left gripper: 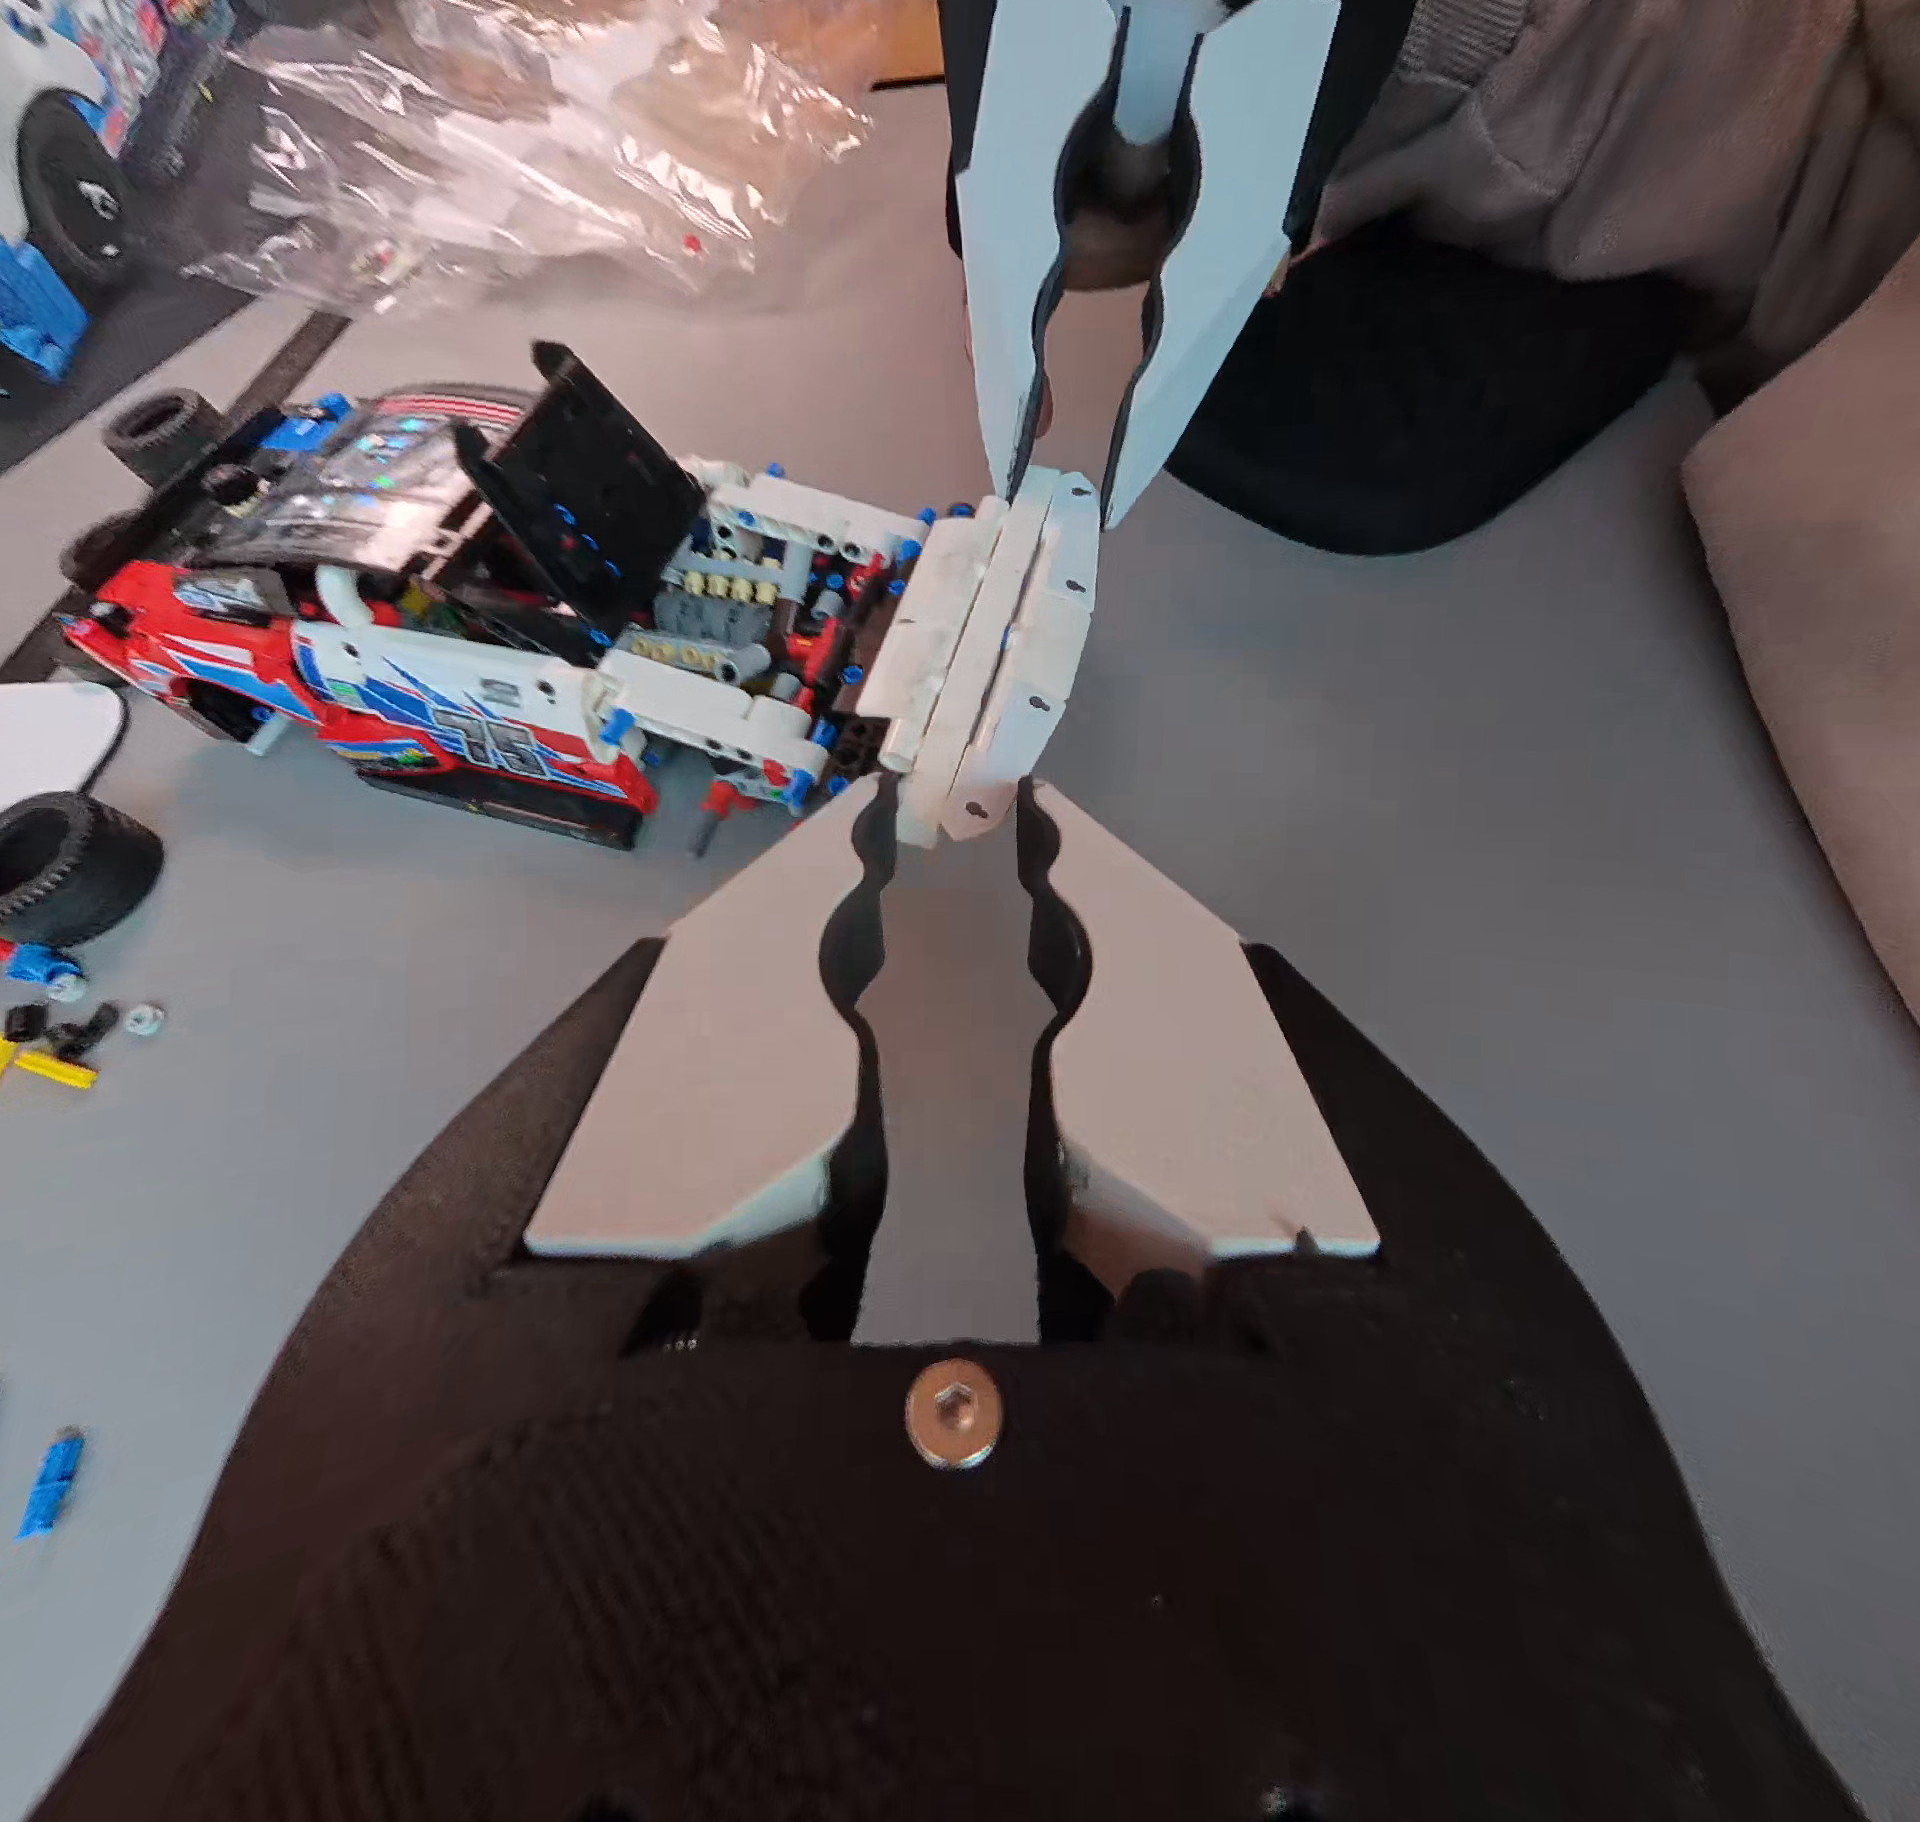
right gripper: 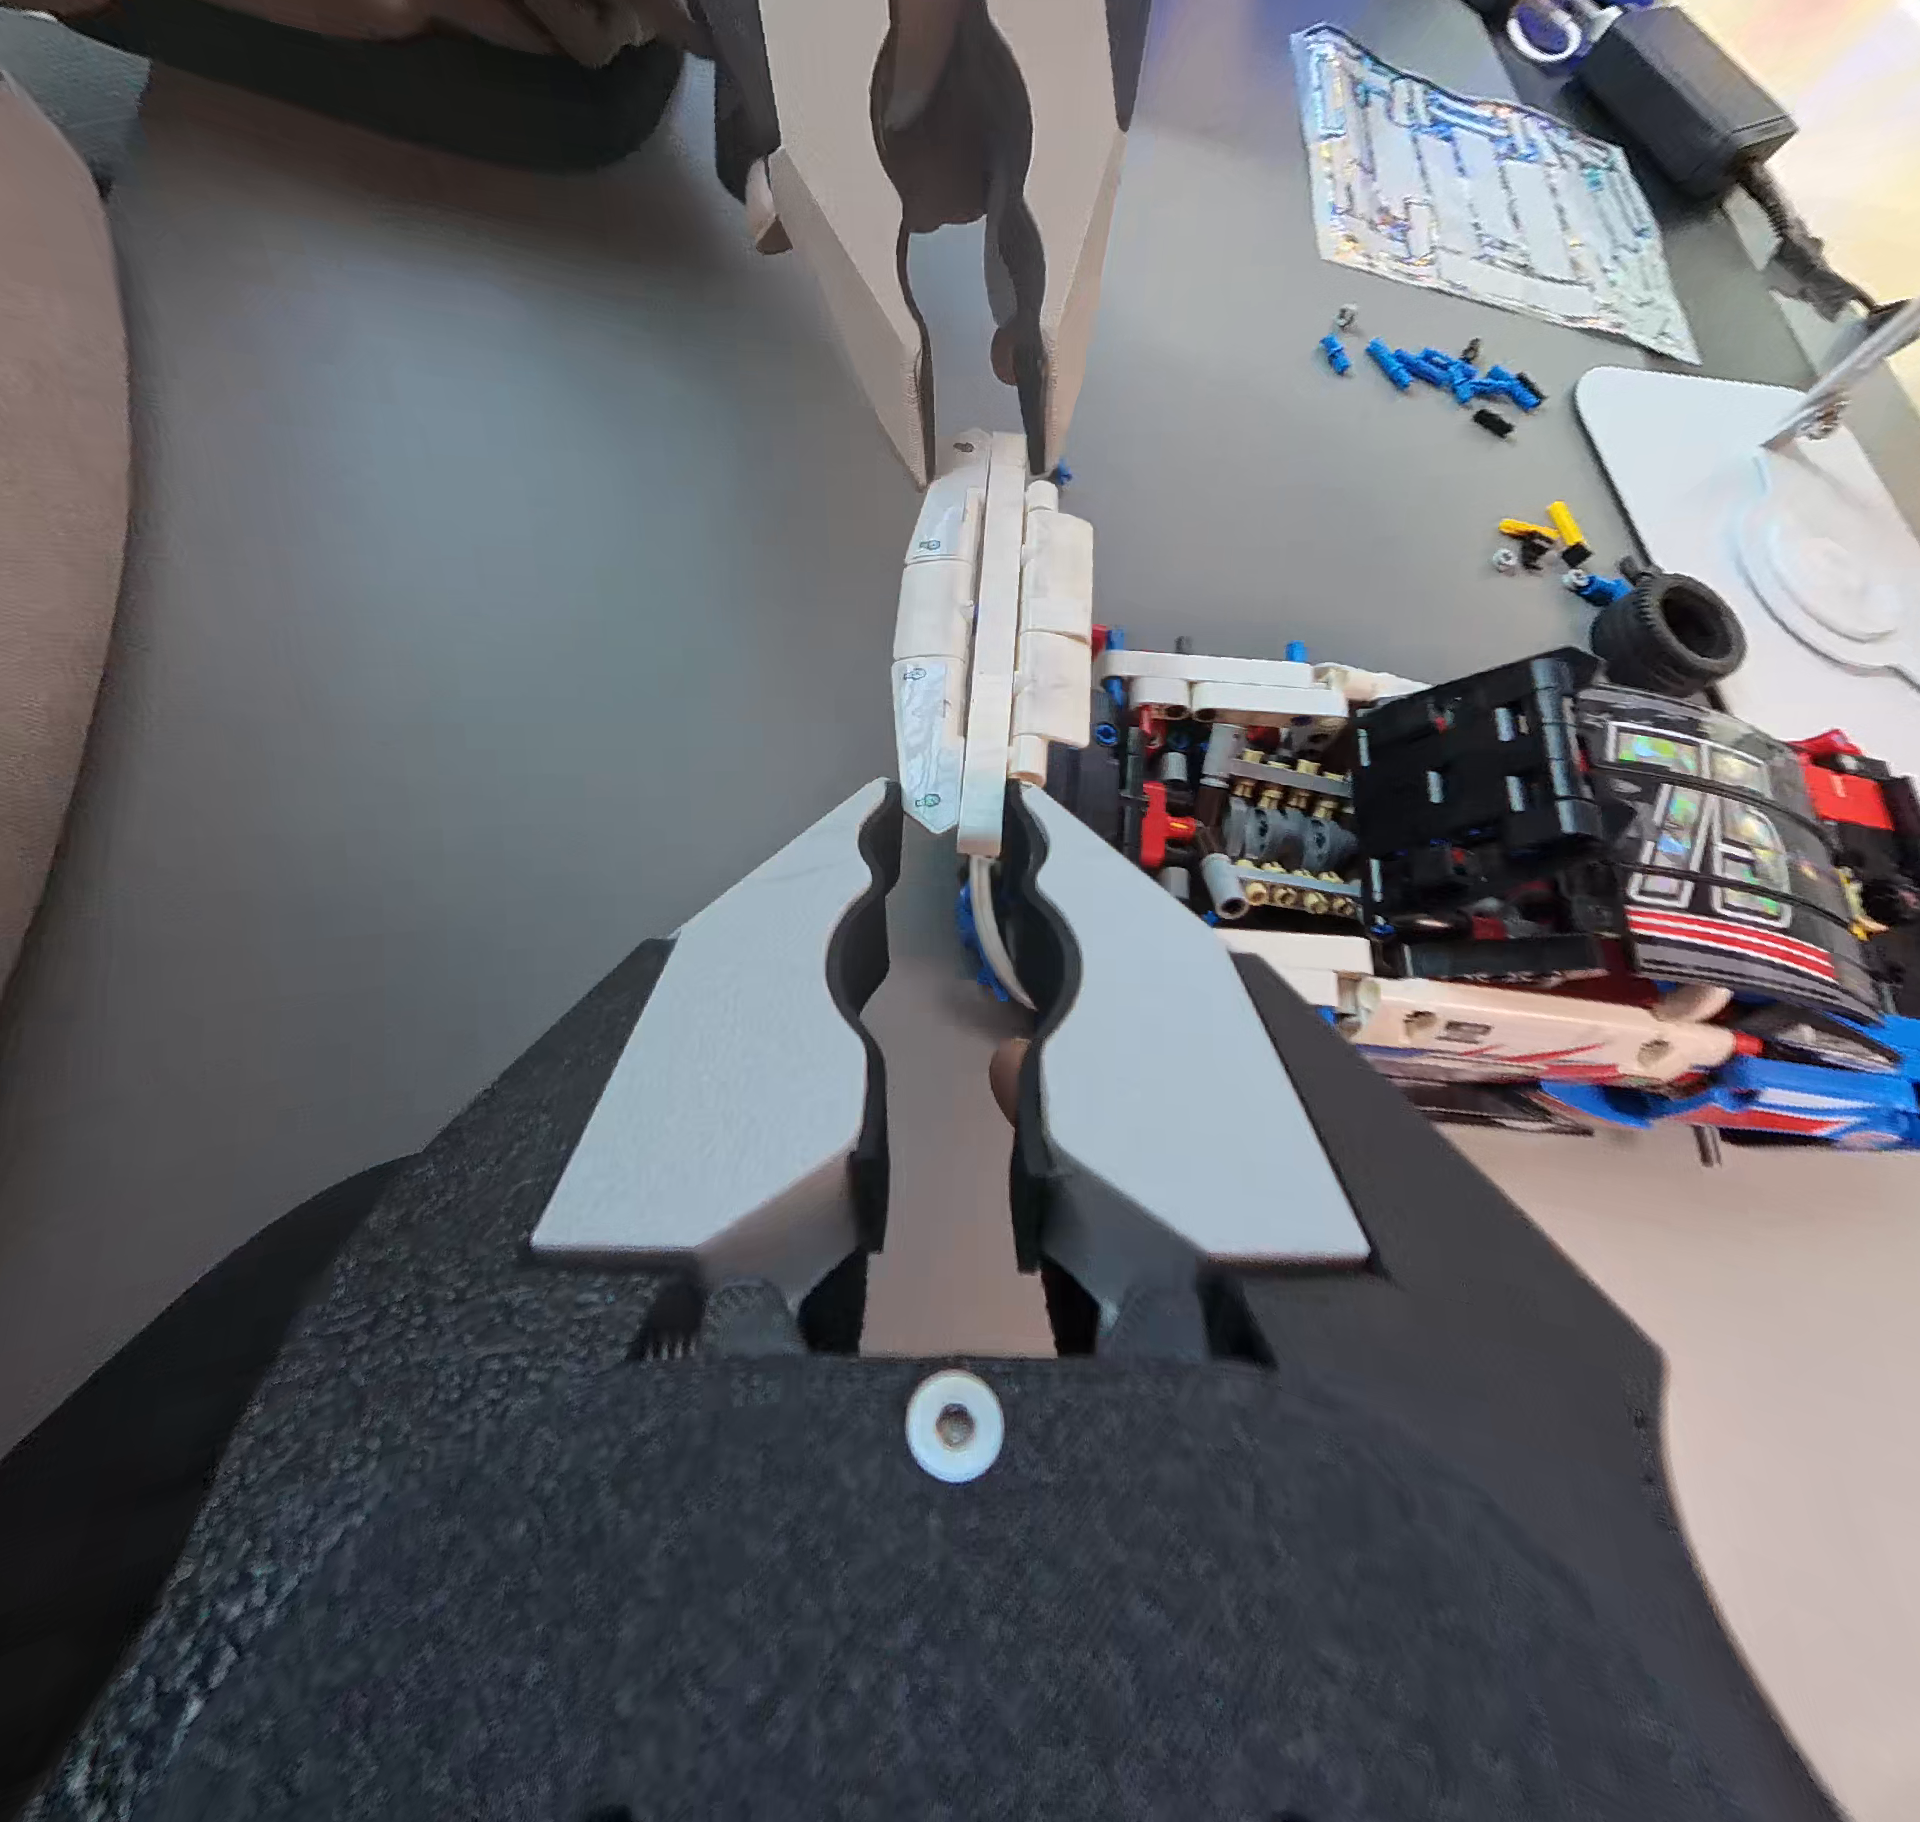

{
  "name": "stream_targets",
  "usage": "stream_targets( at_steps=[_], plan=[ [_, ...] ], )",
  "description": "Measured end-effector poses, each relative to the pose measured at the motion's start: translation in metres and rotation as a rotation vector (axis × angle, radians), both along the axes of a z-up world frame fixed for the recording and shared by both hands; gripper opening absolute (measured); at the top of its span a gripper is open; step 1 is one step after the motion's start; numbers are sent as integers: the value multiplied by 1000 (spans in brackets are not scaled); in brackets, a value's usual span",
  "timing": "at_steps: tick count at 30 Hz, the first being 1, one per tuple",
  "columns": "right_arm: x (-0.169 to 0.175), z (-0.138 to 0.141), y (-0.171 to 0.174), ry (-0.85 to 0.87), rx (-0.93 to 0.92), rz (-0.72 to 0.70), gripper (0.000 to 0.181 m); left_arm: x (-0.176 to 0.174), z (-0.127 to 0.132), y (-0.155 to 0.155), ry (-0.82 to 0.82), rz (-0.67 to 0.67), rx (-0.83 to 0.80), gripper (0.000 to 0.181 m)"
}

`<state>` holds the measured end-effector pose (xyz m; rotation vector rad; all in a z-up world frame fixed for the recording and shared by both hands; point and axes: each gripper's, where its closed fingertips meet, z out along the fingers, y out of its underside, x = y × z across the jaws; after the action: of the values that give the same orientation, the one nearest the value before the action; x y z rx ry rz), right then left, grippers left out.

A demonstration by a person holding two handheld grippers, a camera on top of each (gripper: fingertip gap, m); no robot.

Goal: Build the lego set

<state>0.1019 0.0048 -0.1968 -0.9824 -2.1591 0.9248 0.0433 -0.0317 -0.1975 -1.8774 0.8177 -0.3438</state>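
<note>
A white curved lego panel assembly point(left gripper: 987, 650) is held upright at the open end of a red, white and blue lego race car point(left gripper: 416, 650). My left gripper point(left gripper: 954, 796) is closed on the panel's near end. My right gripper point(left gripper: 1060, 499) comes from the far side and pinches the opposite end. In the right wrist view the panel point(right gripper: 987, 629) stands between my right gripper point(right gripper: 954, 806) and the left gripper point(right gripper: 987, 463). The car point(right gripper: 1507, 837) lies to the right, with its black hood point(right gripper: 1455, 754) raised and its engine blocks exposed.
Clear plastic bags point(left gripper: 540, 110) lie behind the car. Loose tyres point(left gripper: 73, 868) point(right gripper: 1673, 629), blue pins point(right gripper: 1434, 375) and small yellow and black parts point(right gripper: 1548, 531) are scattered on the grey table. A sticker sheet point(right gripper: 1475, 193), a black adapter point(right gripper: 1683, 99) and a person's brown sleeve point(left gripper: 1662, 110) border the work area. Tip to tip, the grippers are about 8 cm apart.
</note>
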Motion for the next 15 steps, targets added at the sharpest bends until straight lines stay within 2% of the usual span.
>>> stream_targets(
  at_steps=[4,9,15],
  plan=[
    [-2,4,22,30,6,-81,16,-3,9,27,-18,0,11,22],
    [-3,-7,43,13,14,-151,16,-4,-3,53,-25,-23,-27,22],
    [-5,-17,46,-19,-35,-157,17,-4,-13,57,-92,3,-49,23]
  ],
)
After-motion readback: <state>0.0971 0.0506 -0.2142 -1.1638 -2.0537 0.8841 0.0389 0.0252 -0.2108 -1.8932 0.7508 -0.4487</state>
